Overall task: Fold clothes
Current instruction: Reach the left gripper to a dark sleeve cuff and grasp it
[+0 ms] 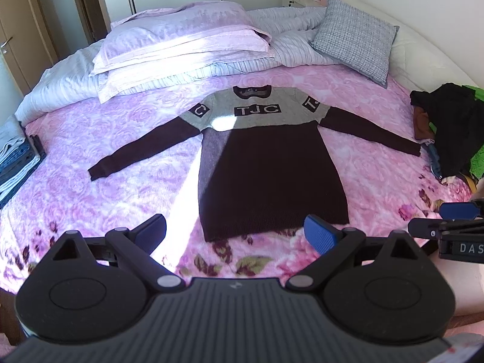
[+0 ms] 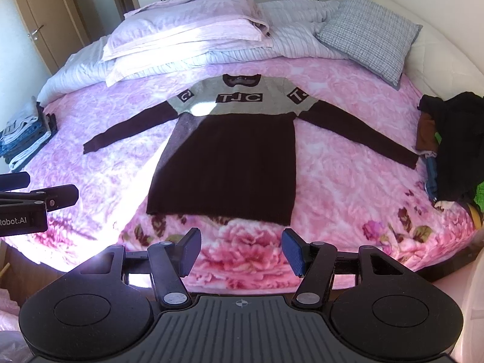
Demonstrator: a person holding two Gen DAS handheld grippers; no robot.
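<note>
1. A long-sleeved knit sweater (image 1: 266,163) is lying flat and face up on a pink rose-print blanket (image 1: 121,181) that is covering the bed, with both sleeves spreading out to the sides.
2. Its upper part is showing grey with dark patches reading "TJC" across the chest, while the lower body and sleeves are showing dark maroon.
3. The left gripper (image 1: 239,233) is hovering with its fingers standing wide apart and nothing between them; the sweater's hem is lying just beyond the fingertips, roughly centred on the gap.
4. The right gripper (image 2: 241,249) is hanging with its fingers parted to a moderate width and gripping nothing; the hem is sitting a little ahead of its fingertips, above a large pink flower on the blanket.
5. In the left wrist view, the right gripper is showing at the right edge, beside the left gripper's right finger and apart from the sweater.
6. A stack of folded jeans and pale clothes (image 2: 24,136) is sitting far off to the left of the fingers, near the bed's edge.
7. A loose heap of dark, brown and green clothes (image 2: 453,145) is lying far off to the right of the fingers, touching the end of the sweater's sleeve.
8. Lilac pillows (image 1: 181,39) and a grey checked cushion (image 1: 357,39) are resting well beyond the sweater's collar.
</note>
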